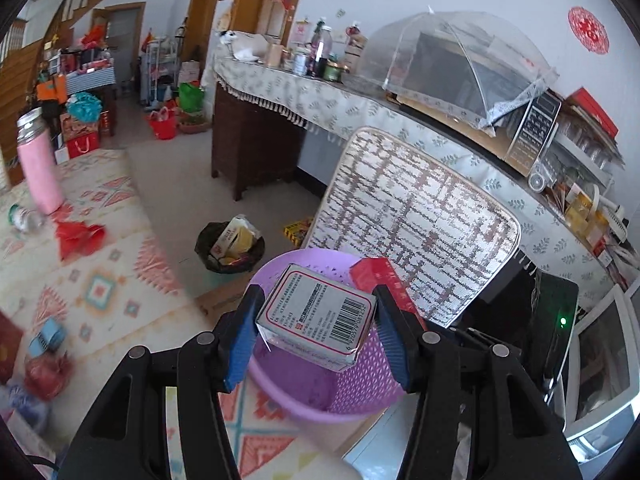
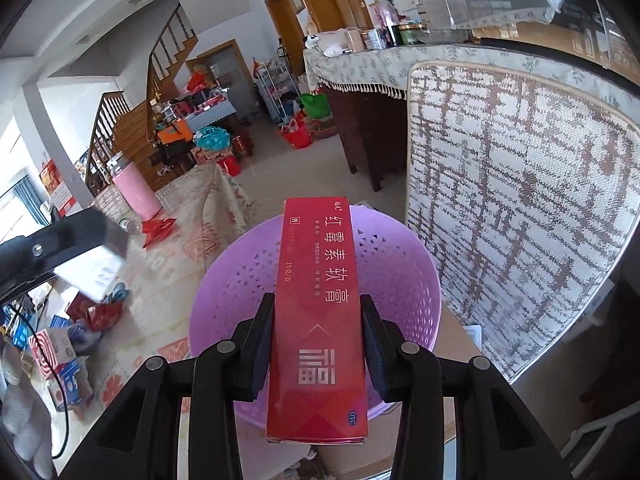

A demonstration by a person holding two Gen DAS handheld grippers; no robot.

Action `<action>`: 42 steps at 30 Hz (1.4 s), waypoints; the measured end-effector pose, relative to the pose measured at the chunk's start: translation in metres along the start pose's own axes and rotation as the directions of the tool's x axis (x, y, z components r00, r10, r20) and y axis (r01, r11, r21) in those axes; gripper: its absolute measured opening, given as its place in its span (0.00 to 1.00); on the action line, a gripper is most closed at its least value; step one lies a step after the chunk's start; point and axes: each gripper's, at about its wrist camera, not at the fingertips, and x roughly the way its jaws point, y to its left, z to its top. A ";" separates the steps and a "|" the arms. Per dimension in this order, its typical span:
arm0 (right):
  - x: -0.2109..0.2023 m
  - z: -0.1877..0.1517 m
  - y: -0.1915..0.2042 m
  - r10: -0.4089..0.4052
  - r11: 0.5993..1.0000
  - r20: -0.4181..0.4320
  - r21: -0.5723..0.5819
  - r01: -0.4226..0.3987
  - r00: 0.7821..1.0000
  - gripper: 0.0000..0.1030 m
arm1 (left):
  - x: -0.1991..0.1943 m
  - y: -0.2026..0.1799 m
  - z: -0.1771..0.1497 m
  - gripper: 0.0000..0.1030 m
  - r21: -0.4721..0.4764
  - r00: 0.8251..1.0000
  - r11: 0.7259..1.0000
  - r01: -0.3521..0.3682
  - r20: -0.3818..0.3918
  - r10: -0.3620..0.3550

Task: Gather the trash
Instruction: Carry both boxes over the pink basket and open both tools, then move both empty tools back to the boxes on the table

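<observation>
L gripper clamps white carton by its short sides, above purple basket. R gripper clamps red carton by its long sides, over same basket. Both probably light, thin card; crushable, so keep grip gentle.

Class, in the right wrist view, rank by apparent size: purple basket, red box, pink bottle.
1. Purple basket
2. Red box, though held close to the camera, so enlarged
3. Pink bottle, farther away, so shrunk
</observation>
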 end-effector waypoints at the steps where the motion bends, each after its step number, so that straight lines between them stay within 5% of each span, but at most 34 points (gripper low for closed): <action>1: 0.002 0.001 -0.001 -0.003 1.000 0.000 0.002 0.003 1.000 0.42 | 0.005 -0.002 0.002 0.53 0.007 1.000 1.000 -0.002 -0.001 0.002; 4: 0.007 0.005 -0.005 -0.001 1.000 0.012 0.013 0.001 1.000 0.43 | 0.015 -0.002 0.008 0.63 0.005 1.000 1.000 -0.017 -0.015 0.017; 8: 0.004 0.004 -0.006 -0.004 1.000 0.033 0.025 0.003 0.999 0.64 | 0.008 0.008 0.005 0.71 -0.025 1.000 0.999 -0.027 -0.006 0.027; 17: -0.013 -0.007 0.010 0.001 1.000 0.046 0.002 -0.001 0.999 0.64 | -0.046 0.025 -0.027 0.72 -0.079 0.999 0.996 -0.041 0.003 0.042; 29: -0.032 -0.040 0.089 0.104 0.988 0.010 -0.115 -0.102 0.995 0.70 | -0.164 0.070 -0.088 0.72 -0.106 0.990 0.989 -0.105 0.086 0.115; 35: -0.030 -0.057 0.137 0.164 0.969 -0.033 -0.180 -0.168 0.986 0.75 | -0.225 0.125 -0.120 0.75 -0.173 0.952 0.954 -0.247 0.141 0.272; 42: -0.027 -0.074 0.200 0.256 0.933 -0.093 -0.236 -0.271 0.962 0.86 | -0.270 0.209 -0.151 0.75 -0.305 0.876 0.857 -0.414 0.120 0.466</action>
